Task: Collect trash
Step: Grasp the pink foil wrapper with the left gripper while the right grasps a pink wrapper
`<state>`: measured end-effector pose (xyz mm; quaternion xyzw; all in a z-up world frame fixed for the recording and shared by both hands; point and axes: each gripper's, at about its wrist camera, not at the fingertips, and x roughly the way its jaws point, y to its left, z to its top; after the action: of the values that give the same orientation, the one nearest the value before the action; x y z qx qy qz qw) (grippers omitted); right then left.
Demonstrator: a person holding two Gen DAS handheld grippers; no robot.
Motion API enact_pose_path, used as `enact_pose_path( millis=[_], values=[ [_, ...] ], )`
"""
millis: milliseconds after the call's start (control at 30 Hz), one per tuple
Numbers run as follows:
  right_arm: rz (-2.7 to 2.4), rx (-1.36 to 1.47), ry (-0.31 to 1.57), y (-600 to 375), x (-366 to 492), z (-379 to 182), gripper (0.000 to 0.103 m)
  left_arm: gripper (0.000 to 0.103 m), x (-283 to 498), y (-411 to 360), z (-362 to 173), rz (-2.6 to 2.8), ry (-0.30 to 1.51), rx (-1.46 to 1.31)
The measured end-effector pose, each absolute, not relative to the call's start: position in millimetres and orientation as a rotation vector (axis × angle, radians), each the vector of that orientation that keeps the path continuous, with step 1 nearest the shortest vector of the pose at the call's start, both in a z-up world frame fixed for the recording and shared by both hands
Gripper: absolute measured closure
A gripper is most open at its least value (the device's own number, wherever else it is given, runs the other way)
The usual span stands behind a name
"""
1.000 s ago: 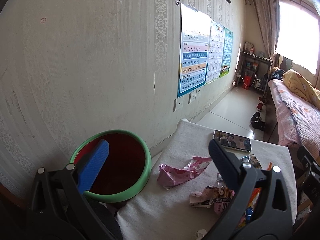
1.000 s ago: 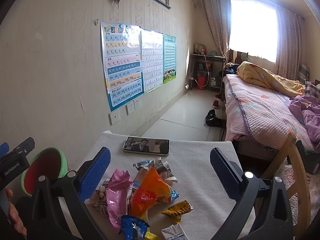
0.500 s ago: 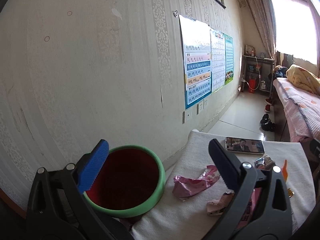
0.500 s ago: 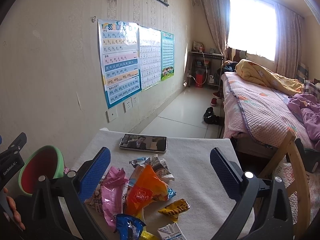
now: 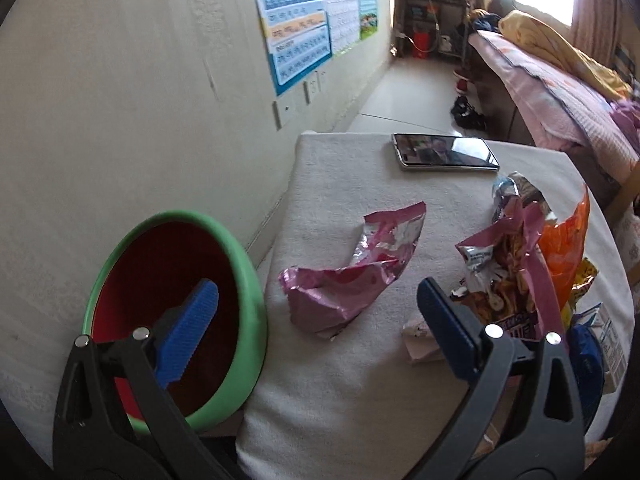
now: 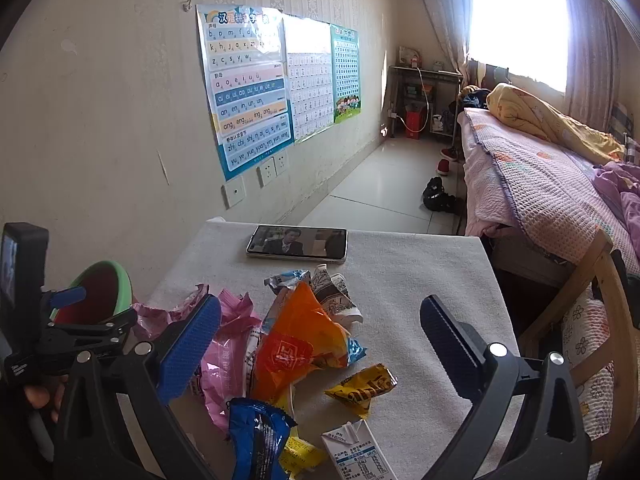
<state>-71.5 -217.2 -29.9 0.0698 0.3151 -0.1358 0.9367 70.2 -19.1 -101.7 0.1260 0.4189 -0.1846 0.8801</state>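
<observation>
A crumpled pink wrapper (image 5: pixel 352 276) lies alone on the white cloth-covered table (image 5: pixel 340 380), just ahead of my open left gripper (image 5: pixel 316 312). A green-rimmed red bin (image 5: pixel 176 304) stands at the table's left edge, behind the left blue pad. To the right sits a heap of wrappers: pink (image 6: pixel 228 364), orange (image 6: pixel 300 344), yellow (image 6: pixel 362 388), blue (image 6: pixel 256 436) and a small milk carton (image 6: pixel 352 452). My right gripper (image 6: pixel 320 344) stands open above that heap, holding nothing. The left gripper (image 6: pixel 80 316) and a hand show at the left of the right wrist view.
A phone (image 6: pixel 297 242) with a lit screen lies at the table's far edge. A wall with posters (image 6: pixel 248 92) runs along the left. A bed (image 6: pixel 540 172) and a wooden chair (image 6: pixel 592 304) stand to the right, with shoes (image 6: pixel 438 196) on the tiled floor beyond.
My left gripper has tilted down and swung right, closer to the lone pink wrapper; the bin now sits at its left finger. The right gripper has dipped slightly toward the heap.
</observation>
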Motion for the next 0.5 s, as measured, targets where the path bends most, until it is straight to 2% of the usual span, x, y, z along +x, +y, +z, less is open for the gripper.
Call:
enact_pose_path(
  millis=[133,167,233,267,433,500],
  values=[
    [-0.264,0.153,0.671,-220.5,-71.2,-31.2,0.007,0.006,96.7,-43.7,-122.4,-0.454,0.949,0.346],
    [-0.255,0.161,0.68,-221.3,-70.7,-32.0,0.007,0.009,101.4,-49.0,-128.9,-0.467,0.975,0.366],
    [-0.23,0.181,0.697,-222.1,-69.5,-33.0,0.007,0.025,108.0,-56.5,-141.7,-0.475,1.017,0.399],
    [-0.215,0.189,0.702,-221.8,-68.8,-33.4,0.007,0.029,112.2,-58.6,-146.3,-0.471,1.034,0.41],
    [-0.108,0.216,0.741,-214.3,-60.1,-33.1,0.007,0.085,115.1,-52.1,-154.5,-0.485,1.11,0.313],
    [-0.054,0.244,0.767,-211.0,-55.4,-35.8,0.011,0.088,109.2,-45.2,-147.5,-0.48,1.095,0.283]
  ],
)
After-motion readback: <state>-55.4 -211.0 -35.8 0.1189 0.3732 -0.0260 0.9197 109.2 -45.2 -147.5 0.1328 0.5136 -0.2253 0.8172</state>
